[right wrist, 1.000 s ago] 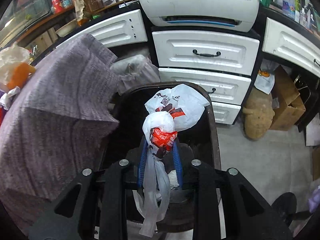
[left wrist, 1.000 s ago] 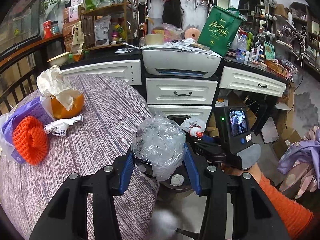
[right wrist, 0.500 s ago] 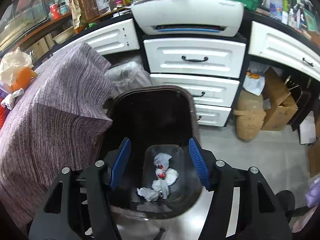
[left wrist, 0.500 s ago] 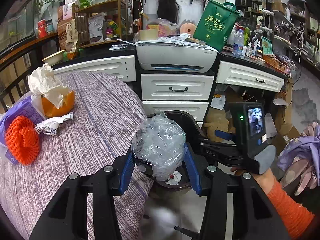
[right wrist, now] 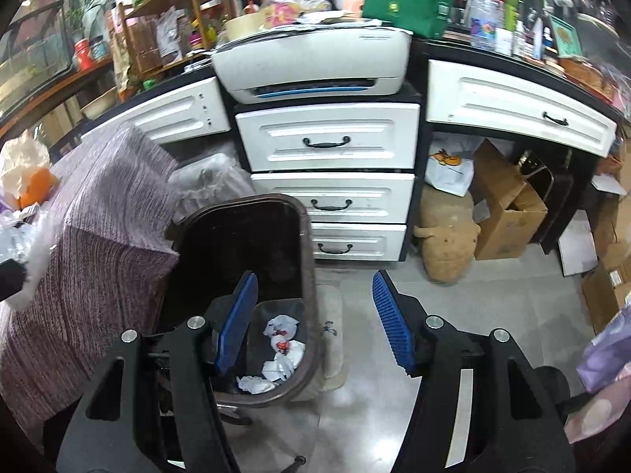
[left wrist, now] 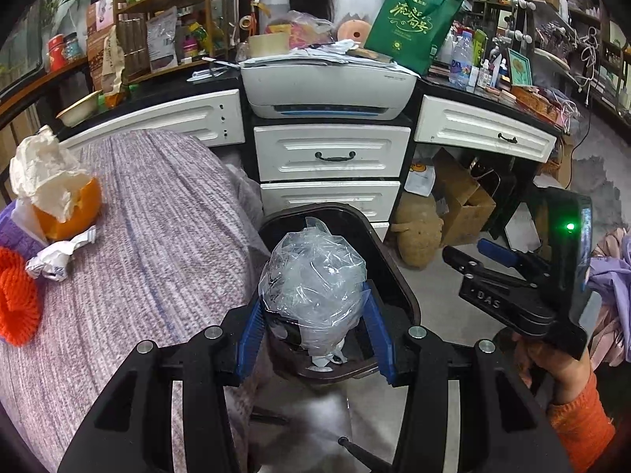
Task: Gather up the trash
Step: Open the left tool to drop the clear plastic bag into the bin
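While over the bin [left wrist: 394,276], left claw [left wrist: 313,333] clamping plastic bag [left wrist: 313,280]; right claw [right wrist: 315,323] apart.

The trash bin [right wrist: 303,236] stands on the floor before the drawers [right wrist: 327,138], just beside the table's [left wrist: 157,236] right edge, with crumpled wrappers [right wrist: 282,345] in its bottom.

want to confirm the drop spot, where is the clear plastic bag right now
In the left wrist view the clear plastic bag sits clamped in the left tool, directly over the open dark trash bin beside the table.
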A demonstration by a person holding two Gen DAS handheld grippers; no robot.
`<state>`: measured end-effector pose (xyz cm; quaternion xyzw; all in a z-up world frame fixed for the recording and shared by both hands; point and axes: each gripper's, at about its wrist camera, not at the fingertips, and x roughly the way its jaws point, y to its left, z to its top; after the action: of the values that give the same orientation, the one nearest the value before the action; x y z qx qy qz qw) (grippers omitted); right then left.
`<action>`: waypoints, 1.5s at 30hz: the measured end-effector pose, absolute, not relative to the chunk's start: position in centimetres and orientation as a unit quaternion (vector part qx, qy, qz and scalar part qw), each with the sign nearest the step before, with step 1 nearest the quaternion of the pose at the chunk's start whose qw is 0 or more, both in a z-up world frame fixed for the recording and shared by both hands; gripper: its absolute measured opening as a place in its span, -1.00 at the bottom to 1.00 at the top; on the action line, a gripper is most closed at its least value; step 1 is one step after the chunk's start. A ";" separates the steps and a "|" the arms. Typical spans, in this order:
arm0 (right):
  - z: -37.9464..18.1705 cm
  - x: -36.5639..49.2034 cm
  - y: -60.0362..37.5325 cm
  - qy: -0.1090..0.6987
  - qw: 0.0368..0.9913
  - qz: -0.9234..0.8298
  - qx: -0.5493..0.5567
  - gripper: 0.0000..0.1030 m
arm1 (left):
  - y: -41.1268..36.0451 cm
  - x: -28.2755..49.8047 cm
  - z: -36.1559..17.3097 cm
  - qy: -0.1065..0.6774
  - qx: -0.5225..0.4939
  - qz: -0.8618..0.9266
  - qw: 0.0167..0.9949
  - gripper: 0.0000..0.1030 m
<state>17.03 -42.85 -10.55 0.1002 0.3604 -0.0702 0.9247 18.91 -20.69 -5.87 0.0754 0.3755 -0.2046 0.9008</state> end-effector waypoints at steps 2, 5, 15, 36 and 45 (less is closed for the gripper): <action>-10.6 16.7 -43.5 0.361 0.924 -0.077 0.102 0.18 | -21.3 19.3 -6.2 0.380 0.077 -0.211 0.897 -0.08; -10.8 16.3 -44.2 0.362 0.922 -0.088 0.108 0.18 | -22.3 19.9 -7.0 0.388 0.087 -0.217 0.891 -0.08; -11.4 14.9 -46.2 0.361 0.918 -0.109 0.125 0.19 | -24.5 22.6 -10.1 0.420 0.106 -0.212 0.876 -0.08; -12.4 13.9 -48.3 0.363 0.910 -0.132 0.152 0.48 | -28.7 21.8 -12.0 0.426 0.138 -0.242 0.861 0.72; -12.7 13.4 -48.2 0.366 0.908 -0.130 0.155 0.68 | -26.7 18.4 -10.4 0.402 0.126 -0.266 0.867 0.89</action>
<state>13.39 -48.23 -12.68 0.1551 0.3660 -0.1305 0.9083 18.37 -26.67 -10.41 0.1262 0.4023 -0.2657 0.8670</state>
